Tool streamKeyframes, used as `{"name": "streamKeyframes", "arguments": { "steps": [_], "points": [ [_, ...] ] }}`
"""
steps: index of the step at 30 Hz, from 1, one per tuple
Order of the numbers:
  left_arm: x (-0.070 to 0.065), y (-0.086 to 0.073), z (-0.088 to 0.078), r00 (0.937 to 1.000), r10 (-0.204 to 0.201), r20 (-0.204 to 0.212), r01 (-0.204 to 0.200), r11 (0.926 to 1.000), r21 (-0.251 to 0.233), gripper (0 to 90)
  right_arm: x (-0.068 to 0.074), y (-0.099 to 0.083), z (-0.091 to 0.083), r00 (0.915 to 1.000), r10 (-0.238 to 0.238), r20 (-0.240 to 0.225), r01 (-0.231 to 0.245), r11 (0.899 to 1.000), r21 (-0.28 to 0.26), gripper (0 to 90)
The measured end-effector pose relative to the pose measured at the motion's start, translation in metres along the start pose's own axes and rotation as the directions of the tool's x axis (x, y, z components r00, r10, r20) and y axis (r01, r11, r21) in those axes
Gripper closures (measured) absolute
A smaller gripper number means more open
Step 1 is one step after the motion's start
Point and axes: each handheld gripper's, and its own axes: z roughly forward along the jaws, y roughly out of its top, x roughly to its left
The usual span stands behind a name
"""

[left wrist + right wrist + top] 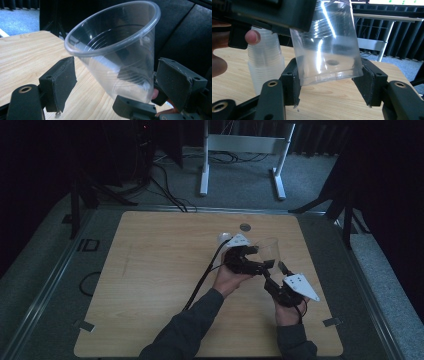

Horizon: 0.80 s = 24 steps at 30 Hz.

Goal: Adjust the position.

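A clear plastic cup (268, 251) hangs tilted above the right half of the wooden table (150, 270). My right gripper (274, 270) is shut on its base; in the right gripper view both pads press the cup (327, 50) near its bottom, around my right gripper (329, 81). My left gripper (260, 259) reaches in from the left and stands open. In the left gripper view the cup (117, 55) lies between my left gripper (117, 85) jaws, and the left pad is clear of it. A stack of clear cups (265, 67) stands upright behind the left hand.
The stack of cups (223, 239) sits just left of the grippers. A round grommet (244, 227) lies near the table's far edge. Black cables (200, 285) trail across the table from the left gripper. A white desk frame (245, 150) stands on the floor beyond.
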Motion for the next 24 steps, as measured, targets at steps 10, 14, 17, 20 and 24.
{"name": "streamKeyframes", "arguments": {
  "steps": [10,14,17,20,24],
  "points": [
    [0.0014,0.0027,0.0036,0.9992,-0.038,0.011,0.038,0.9986,-0.036,16.5,0.0010,0.0004,-0.0003,1.0000,0.004,-0.006,-0.004,1.000,-0.005,42.7],
    [0.0011,0.0027,0.0059,0.9986,-0.051,0.017,0.051,0.9978,-0.041,16.5,0.0014,0.0002,0.0000,1.0000,0.005,-0.007,-0.005,1.000,-0.003,42.8],
    [0.0004,0.0029,0.0070,0.9980,-0.059,0.022,0.060,0.9970,-0.049,16.5,0.0013,-0.0001,0.0001,1.0000,0.005,-0.006,-0.005,1.000,-0.003,42.8],
    [0.0002,0.0034,0.0070,0.9967,-0.075,0.033,0.077,0.9953,-0.060,16.5,0.0014,-0.0003,0.0001,1.0000,0.005,-0.006,-0.005,1.000,-0.002,42.7],
    [0.0011,0.0044,0.0065,0.9948,-0.096,0.032,0.099,0.9921,-0.077,16.6,0.0010,-0.0004,0.0000,0.9999,0.008,-0.007,-0.008,1.000,-0.003,42.7]
  ]
}}
